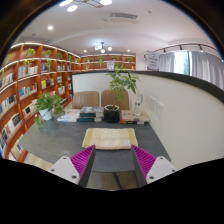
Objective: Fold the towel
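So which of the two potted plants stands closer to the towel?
The tall plant in the dark pot, straight beyond the towel. The other plant, in a white pot, stands off by the bookshelves. The gripper is open.

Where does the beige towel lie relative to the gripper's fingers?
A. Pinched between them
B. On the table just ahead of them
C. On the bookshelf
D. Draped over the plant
B: the flat beige towel lies on the grey table, just beyond the open fingers, untouched.

A beige towel (110, 138) lies flat, folded into a rectangle, on the grey table (45, 140), just beyond the claw's fingertips.
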